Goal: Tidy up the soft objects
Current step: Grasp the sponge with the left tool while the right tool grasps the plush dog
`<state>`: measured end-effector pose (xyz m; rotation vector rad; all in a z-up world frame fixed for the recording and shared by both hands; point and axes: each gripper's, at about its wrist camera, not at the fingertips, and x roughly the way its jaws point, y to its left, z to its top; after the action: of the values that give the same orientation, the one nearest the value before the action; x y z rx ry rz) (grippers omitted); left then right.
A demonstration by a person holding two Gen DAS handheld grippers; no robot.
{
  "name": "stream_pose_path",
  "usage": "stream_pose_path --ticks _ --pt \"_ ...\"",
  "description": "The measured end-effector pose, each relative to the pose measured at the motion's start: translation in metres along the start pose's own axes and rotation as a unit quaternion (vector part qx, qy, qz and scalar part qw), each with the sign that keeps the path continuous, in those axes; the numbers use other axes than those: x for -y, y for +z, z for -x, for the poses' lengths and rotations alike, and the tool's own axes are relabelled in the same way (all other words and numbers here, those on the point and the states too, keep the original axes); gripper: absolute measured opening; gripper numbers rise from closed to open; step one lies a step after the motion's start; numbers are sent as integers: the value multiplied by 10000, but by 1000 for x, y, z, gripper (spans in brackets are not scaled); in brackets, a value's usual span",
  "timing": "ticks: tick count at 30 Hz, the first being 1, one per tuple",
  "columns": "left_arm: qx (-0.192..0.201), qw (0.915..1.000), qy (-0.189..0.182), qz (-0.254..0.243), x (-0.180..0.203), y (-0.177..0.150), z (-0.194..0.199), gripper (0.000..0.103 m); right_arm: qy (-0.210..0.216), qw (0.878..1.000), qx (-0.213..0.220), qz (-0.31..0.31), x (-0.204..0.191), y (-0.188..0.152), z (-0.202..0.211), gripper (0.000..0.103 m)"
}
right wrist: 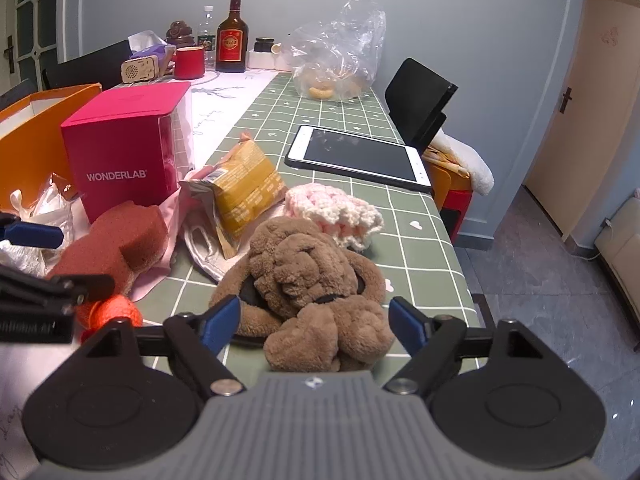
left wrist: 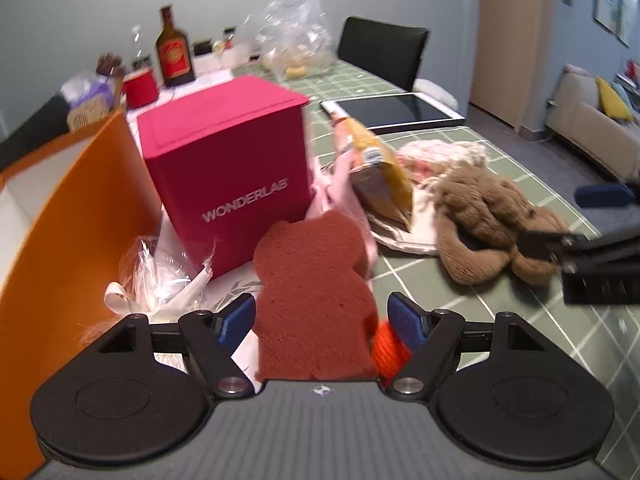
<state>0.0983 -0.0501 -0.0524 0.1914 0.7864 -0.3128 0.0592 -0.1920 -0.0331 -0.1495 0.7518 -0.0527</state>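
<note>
A brown sponge (right wrist: 116, 240) lies tilted against pink cloth (right wrist: 160, 252) beside an orange yarn ball (right wrist: 112, 312). A brown plush toy (right wrist: 308, 284) lies slumped on the green checked surface (right wrist: 420, 248), touching a pink-and-white crocheted piece (right wrist: 332, 210) behind it.

We see a green tablecloth (right wrist: 404, 216) crossed by a white grid, with a white runner (right wrist: 224, 104) on its left half carrying grey script and line drawings. Near us lies a tan-brown plush toy (right wrist: 308, 276); just behind it sits a pink-and-cream crocheted piece (right wrist: 336, 210). To the left we find a rust-brown sponge (left wrist: 316, 300), a bright orange yarn ball (right wrist: 110, 312) and pale pink cloth (right wrist: 168, 220). The cube box (left wrist: 224, 172) is magenta with white lettering; the box (left wrist: 60, 220) at far left is orange. The snack packet (right wrist: 244, 192) is mustard yellow. Both grippers are black with blue fingertips (right wrist: 222, 322). Far off stand a red mug (right wrist: 189, 63) and an amber bottle (right wrist: 232, 38) with a red label.
</note>
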Motion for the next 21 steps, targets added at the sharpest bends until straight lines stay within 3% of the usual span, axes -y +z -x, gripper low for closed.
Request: stream_pose_path --ticks 6,12,17,19,20,21 --pt "-302 9995 2 127 -7 3 -17 97 15 9999 -56 105 -1 5 -15 80" --pt "-500 9985 34 203 -11 4 -27 99 1 9995 -248 198 0 4 -39 80" --pt "-541 9984 -27 156 -12 3 -33 98 158 9997 -37 184 3 6 -47 80" --pt "-516 9985 -36 165 -11 3 -33 91 244 9995 63 166 2 10 -47 80" --pt "-512 9985 -54 194 -12 3 -33 87 306 9994 63 165 2 12 -48 77" --pt "-551 9982 -59 233 -13 2 -33 79 357 9992 7 171 2 13 -51 66"
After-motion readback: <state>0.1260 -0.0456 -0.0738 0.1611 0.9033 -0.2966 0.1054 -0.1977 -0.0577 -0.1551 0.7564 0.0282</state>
